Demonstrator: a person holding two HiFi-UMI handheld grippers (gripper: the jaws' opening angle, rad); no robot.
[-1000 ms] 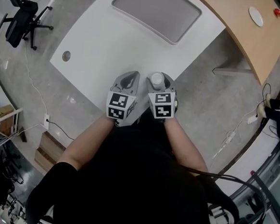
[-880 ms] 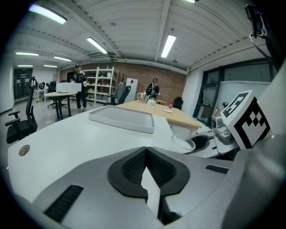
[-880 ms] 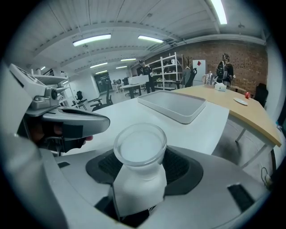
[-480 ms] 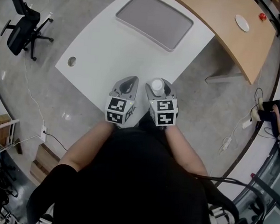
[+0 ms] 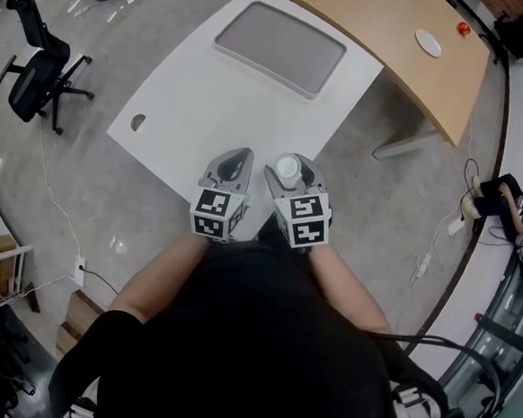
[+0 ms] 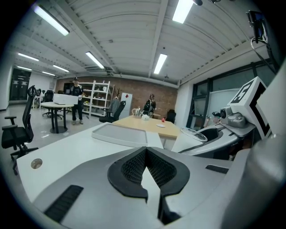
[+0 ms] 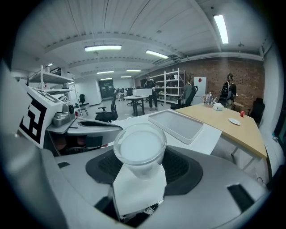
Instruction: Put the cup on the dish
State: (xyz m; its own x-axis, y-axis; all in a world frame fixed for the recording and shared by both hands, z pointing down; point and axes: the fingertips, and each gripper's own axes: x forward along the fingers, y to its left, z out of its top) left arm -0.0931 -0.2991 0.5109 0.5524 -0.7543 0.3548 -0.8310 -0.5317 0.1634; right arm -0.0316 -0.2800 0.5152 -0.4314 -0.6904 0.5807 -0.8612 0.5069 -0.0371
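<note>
A translucent white cup (image 7: 140, 147) stands upright between the jaws of my right gripper (image 7: 139, 176), which is shut on it; the head view shows the cup (image 5: 288, 168) from above in that gripper (image 5: 288, 175). Just left of it, my left gripper (image 5: 234, 164) is held close to my body at the white table's near edge. Its black pads (image 6: 129, 166) meet at the tips with nothing between them. The small white dish (image 5: 428, 43) lies far off on the wooden desk (image 5: 384, 24), also visible as a dish (image 7: 234, 121) from the right gripper.
A grey tray (image 5: 280, 47) lies on the far part of the white table (image 5: 197, 108). A red object (image 5: 463, 28) sits near the dish. An office chair (image 5: 38, 64) stands at the left, cables (image 5: 438, 254) run over the floor at the right.
The table, tray and desk have slid left and down in the head view, and the dish shows nearer the middle. Both grippers stay close together, the cup still held.
</note>
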